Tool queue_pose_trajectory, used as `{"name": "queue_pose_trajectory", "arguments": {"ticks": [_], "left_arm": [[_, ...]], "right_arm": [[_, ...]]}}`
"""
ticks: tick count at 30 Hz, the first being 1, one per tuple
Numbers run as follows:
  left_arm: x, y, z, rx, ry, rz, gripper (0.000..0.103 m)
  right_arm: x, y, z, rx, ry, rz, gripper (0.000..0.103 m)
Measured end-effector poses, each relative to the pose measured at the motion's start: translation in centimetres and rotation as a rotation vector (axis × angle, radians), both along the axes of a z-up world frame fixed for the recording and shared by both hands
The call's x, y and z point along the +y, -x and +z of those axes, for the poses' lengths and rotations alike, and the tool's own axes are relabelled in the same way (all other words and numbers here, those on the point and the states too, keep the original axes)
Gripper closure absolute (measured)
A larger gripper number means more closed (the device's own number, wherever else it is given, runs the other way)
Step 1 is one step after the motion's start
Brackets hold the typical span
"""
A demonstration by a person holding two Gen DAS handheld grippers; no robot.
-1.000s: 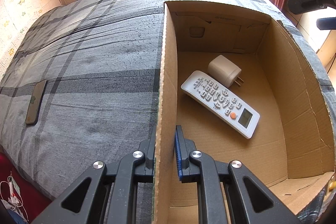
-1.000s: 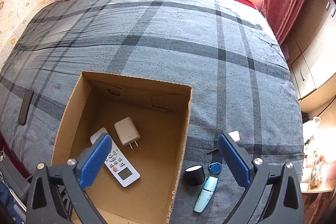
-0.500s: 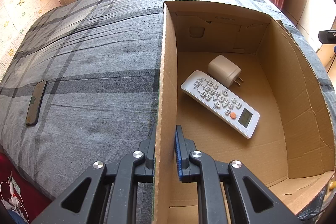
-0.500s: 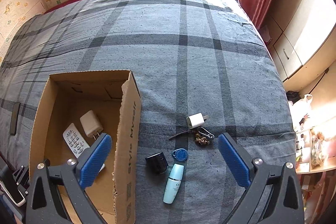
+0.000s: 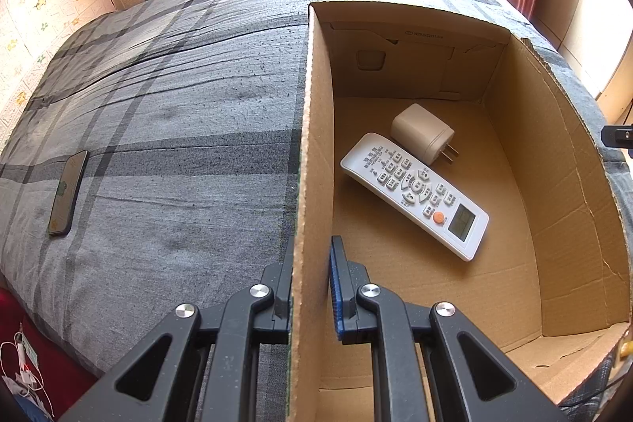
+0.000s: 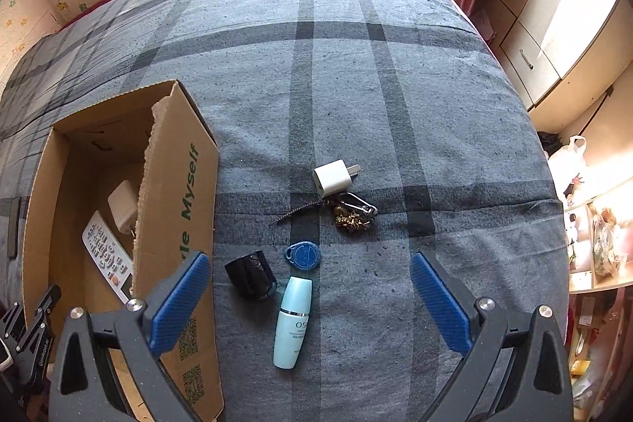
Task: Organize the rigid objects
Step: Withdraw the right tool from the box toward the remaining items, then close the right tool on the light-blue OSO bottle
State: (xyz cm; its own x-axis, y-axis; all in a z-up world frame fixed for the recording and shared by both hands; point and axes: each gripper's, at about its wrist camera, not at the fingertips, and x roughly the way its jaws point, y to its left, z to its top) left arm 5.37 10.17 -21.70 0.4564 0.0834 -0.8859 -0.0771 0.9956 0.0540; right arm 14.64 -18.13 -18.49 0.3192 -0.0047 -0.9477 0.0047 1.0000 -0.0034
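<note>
A: Where do the loose things lie, taking the cardboard box (image 6: 178,208) as the mark?

B: All on the bed (image 6: 356,66), off the box's printed side wall. Nearest that wall is a small black jar (image 6: 250,275). Just beyond it lies the pale blue bottle (image 6: 292,321), with a blue key tag (image 6: 302,255) at its cap end. Farther up the bed from those are a white charger (image 6: 334,177) and a bunch of keys (image 6: 352,214).

A: And the right gripper (image 6: 308,303)?

B: Hanging over that cluster, jaws released and spread wide, nothing between the pads. The bottle sits roughly midway between them, a little nearer the box-side finger.

A: Which way does the bottle run?

B: Its long axis points away from the camera, along the fingers, cap toward the key tag. So the jaws would close across its narrow width, which I judge suits a straight descent. The jar is close beside it and could be nudged.

A: The left gripper (image 5: 310,287)?

B: Clenched on the box's opposite side wall, one finger outside, one inside, steadying it. A remote control (image 5: 415,194) and another charger (image 5: 421,133) already lie in the box. The right hand is plainly the nearer one to the bottle.
</note>
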Motion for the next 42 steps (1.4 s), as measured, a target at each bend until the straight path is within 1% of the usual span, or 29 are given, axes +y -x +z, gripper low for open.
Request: {"name": "queue_pose_trajectory", "arguments": {"ticks": [8,15,18,20,21,22,24,25,26,27,28,29,30,31,34,37,42], "left_arm": [[0.1,0.1,0.0,-0.001,0.003,0.001,0.089],[0.1,0.0,0.0,-0.001,-0.002,0.0,0.089],[0.0,0.1,0.0,-0.002,-0.002,0.0,0.089],[0.0,0.1,0.0,-0.002,-0.001,0.001,0.089],[0.0,0.1,0.0,-0.002,-0.002,0.0,0.089],[0.0,0.1,0.0,-0.002,-0.003,0.0,0.089],[0.0,0.1,0.0,-0.002,-0.004,0.0,0.089],[0.0,0.1,0.0,-0.002,-0.004,0.0,0.089],[-0.1,0.1,0.0,-0.002,-0.004,-0.001,0.089],[-0.1,0.1,0.0,-0.002,-0.003,-0.001,0.089],[0.0,0.2,0.0,-0.002,-0.003,-0.002,0.089],[0.0,0.2,0.0,-0.002,-0.002,-0.001,0.089],[-0.1,0.2,0.0,-0.002,-0.002,-0.001,0.089],[0.0,0.1,0.0,-0.001,-0.003,-0.001,0.089],[-0.1,0.1,0.0,-0.002,-0.001,-0.001,0.089],[-0.2,0.2,0.0,-0.003,-0.009,-0.004,0.089],[-0.2,0.2,0.0,-0.003,-0.008,-0.004,0.089]], "right_arm": [[-0.5,1.4,-3.2,0.075,-0.029,0.0,0.0],[-0.7,2.4,-5.7,0.137,-0.08,-0.009,0.0],[-0.7,2.5,-6.5,0.153,-0.091,-0.016,0.002],[-0.5,2.5,-6.7,0.159,-0.099,-0.009,0.006],[-0.3,2.4,-7.0,0.165,-0.102,0.0,0.007],[0.0,2.4,-7.3,0.178,-0.102,0.01,0.009],[0.4,2.4,-7.9,0.198,-0.1,0.021,0.018],[0.5,2.4,-8.2,0.206,-0.099,0.02,0.027],[0.7,2.3,-8.6,0.216,-0.1,0.021,0.034],[0.8,2.3,-8.9,0.226,-0.107,0.027,0.036],[1.0,2.4,-9.2,0.23,-0.121,0.033,0.041],[1.1,2.4,-9.3,0.228,-0.135,0.037,0.052],[1.2,2.5,-9.4,0.226,-0.132,0.038,0.06],[1.4,2.6,-9.5,0.222,-0.116,0.039,0.076],[1.5,2.8,-9.7,0.217,-0.115,0.047,0.076],[1.7,2.9,-9.4,0.213,-0.087,0.049,0.076],[1.3,3.1,-8.2,0.194,-0.089,0.047,0.076]]}}
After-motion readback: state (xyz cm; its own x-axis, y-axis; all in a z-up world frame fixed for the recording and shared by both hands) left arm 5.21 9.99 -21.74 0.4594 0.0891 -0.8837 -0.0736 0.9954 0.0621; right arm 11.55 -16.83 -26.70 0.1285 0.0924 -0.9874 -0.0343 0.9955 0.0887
